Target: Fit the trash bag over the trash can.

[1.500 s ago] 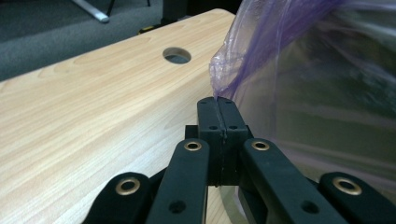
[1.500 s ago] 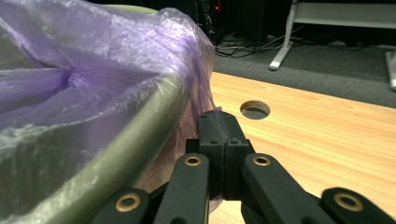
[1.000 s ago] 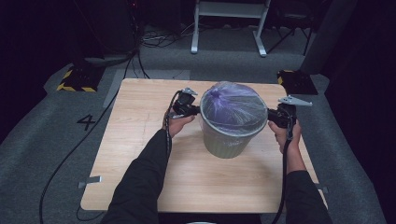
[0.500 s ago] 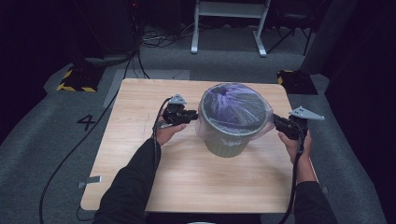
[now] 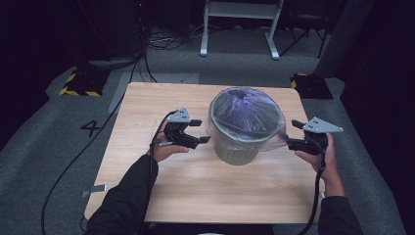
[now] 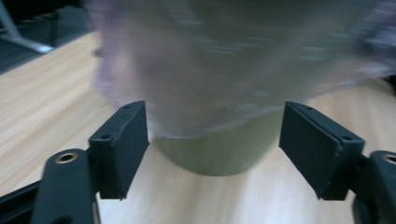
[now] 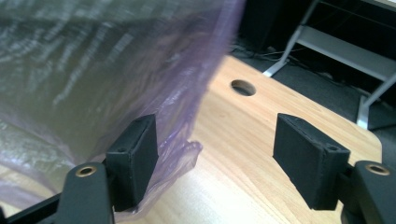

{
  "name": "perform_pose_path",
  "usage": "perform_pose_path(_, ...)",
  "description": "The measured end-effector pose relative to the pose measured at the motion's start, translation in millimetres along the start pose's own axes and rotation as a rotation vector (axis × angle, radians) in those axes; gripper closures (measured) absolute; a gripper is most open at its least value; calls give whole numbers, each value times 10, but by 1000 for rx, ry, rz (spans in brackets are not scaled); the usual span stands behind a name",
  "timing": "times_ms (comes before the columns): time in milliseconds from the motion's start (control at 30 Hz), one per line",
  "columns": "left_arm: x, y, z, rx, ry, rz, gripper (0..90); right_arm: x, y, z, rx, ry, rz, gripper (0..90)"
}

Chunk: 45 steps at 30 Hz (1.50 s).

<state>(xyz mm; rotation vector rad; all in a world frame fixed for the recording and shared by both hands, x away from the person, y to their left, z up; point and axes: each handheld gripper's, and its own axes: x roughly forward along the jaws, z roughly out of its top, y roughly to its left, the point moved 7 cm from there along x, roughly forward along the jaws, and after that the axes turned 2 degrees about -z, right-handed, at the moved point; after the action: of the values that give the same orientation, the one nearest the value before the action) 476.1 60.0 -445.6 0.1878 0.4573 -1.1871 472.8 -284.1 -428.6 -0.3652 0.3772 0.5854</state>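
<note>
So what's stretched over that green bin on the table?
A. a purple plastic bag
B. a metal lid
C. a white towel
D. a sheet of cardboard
A: a thin, see-through purple bag covers the mouth of the bin and hangs down over its rim, as the right gripper view shows up close.

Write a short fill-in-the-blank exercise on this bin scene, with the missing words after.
1. The bin stands on a wooden ____.
2. The bag over its rim is pale ____.
3. The left gripper has its jaws ____.
4. The right gripper is on the bin's ____ side.

Missing words: table; purple; open; right
</note>
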Motion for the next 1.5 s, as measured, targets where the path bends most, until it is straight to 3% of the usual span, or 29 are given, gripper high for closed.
perform_pose_path(33,31,-105,18,34,10,-20,222,14,39,11,-32,18,-10,286)
perform_pose_path(67,31,-105,18,34,10,-20,223,14,39,11,-32,18,-10,286)
perform_pose_path(100,62,-167,42,56,18,-22,230,22,130,38,-57,16,24,281)
perform_pose_path(167,74,-186,56,62,18,-12,344,19,194,35,-63,16,54,280)
perform_pose_path(200,83,-185,69,78,25,14,344,19,194,35,-63,16,54,280)
perform_pose_path(233,89,-190,81,85,26,25,508,18,245,1,-81,27,79,364)
perform_pose_path(267,95,-187,93,89,21,31,508,18,245,1,-81,27,79,364)
perform_pose_path(333,118,-163,98,97,28,62,667,10,295,-23,-93,18,108,540)
perform_pose_path(367,142,-147,94,104,28,68,795,10,351,-34,-68,-1,147,671)
perform_pose_path(433,153,-127,89,113,23,79,897,4,422,-47,-71,-18,173,777)
perform_pose_path(567,170,-64,34,103,45,97,900,11,538,-105,-54,-27,207,896)
perform_pose_path(767,176,40,-70,85,73,114,900,116,559,-297,14,10,221,900)
perform_pose_path(867,199,95,-156,75,102,121,900,166,562,-369,22,36,219,900)
perform_pose_path(933,216,141,-213,67,120,135,900,207,550,-410,60,47,221,900)
perform_pose_path(1000,235,186,-267,52,135,146,900,271,498,-465,90,88,198,900)
perform_pose_path(1133,278,287,-399,15,172,160,900,356,463,-563,133,137,196,899)
perform_pose_path(1233,290,323,-434,-5,161,171,900,401,432,-597,151,146,181,895)
perform_pose_path(1333,291,335,-438,-12,148,181,893,432,416,-622,157,160,170,860)
perform_pose_path(1433,262,329,-434,-17,138,188,750,424,384,-626,160,159,140,708)
perform_pose_path(1467,262,329,-434,-17,138,188,679,407,380,-617,163,146,150,708)
perform_pose_path(1500,247,325,-432,-18,140,201,679,407,380,-617,163,146,150,608)
